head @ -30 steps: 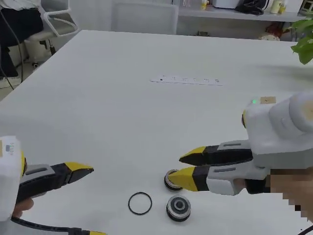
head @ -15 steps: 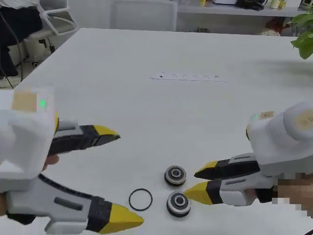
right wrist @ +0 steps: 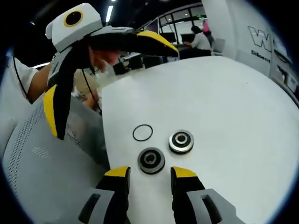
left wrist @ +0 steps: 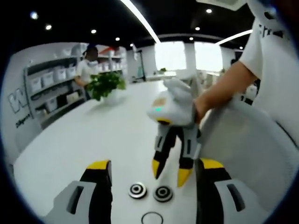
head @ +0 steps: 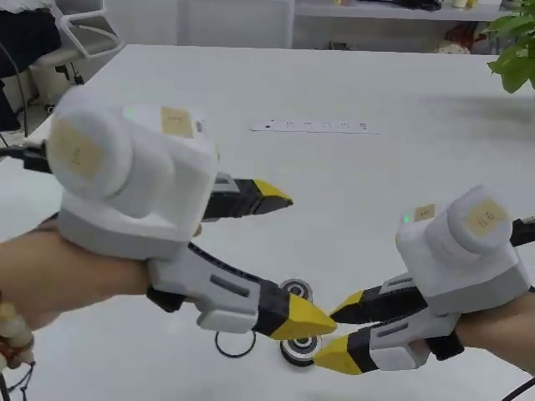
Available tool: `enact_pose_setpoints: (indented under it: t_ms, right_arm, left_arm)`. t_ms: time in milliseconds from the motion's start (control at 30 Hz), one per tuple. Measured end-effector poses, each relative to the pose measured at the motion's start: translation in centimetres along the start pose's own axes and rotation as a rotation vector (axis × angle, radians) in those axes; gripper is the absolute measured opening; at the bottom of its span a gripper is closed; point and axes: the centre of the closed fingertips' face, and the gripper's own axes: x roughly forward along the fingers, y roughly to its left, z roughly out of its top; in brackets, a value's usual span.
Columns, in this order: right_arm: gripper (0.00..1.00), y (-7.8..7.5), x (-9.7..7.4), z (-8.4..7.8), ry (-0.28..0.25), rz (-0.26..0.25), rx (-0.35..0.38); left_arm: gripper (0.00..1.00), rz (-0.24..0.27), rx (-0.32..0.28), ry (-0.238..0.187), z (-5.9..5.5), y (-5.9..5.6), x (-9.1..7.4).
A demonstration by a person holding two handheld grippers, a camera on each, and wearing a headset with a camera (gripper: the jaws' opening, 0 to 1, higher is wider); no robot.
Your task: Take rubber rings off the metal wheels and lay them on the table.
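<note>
Two small metal wheels lie on the white table [head: 351, 192]. The far wheel [head: 294, 290] [right wrist: 181, 141] [left wrist: 138, 190] looks bare and silvery. A dark rubber rim still shows on the near wheel [head: 294, 351] [right wrist: 151, 160] [left wrist: 163, 193]. A loose black rubber ring [head: 234, 343] [right wrist: 142, 132] [left wrist: 152, 218] lies flat beside them. My left gripper [head: 301, 261] [left wrist: 154, 165] hovers above the wheels, open wide and holding nothing. My right gripper [head: 334, 332] [right wrist: 150, 172] sits low to the right of the near wheel, open, its tips just short of the wheel.
A white power strip [head: 307, 126] lies across the middle of the table. A green plant [head: 512, 58] stands at the far right and an office chair [head: 84, 38] at the far left corner. Shelves and a standing person [left wrist: 88, 65] are in the background.
My left gripper has swung up from the lower left to the right and now hangs over the wheels. My right gripper has drawn back to the lower right. Wheels and ring lie where they were.
</note>
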Motion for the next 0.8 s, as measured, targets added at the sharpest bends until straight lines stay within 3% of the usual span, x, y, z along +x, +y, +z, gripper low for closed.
enact_pose_setpoints:
  t_ms: [267,467,700,800]
  right_arm:
    - [0.33,-0.4,0.1,-0.6,0.021,-0.01,-0.001]
    - [0.32,-0.4,0.4,-1.0,0.035,-0.012,-0.004]
    - [0.31,-0.4,0.6,-1.2,0.045,-0.014,-0.019]
    - [0.3,-0.3,0.8,-1.2,0.041,-0.012,-0.024]
  left_arm:
    - [0.63,0.006,0.0,0.047,-4.3,-0.4,1.8]
    - [0.48,-0.012,-0.019,0.065,-6.0,-0.8,2.2]
    - [0.37,-0.004,-0.106,0.076,-7.5,-0.8,3.0]
    - [0.29,0.002,-0.101,0.13,-9.0,-0.9,3.1]
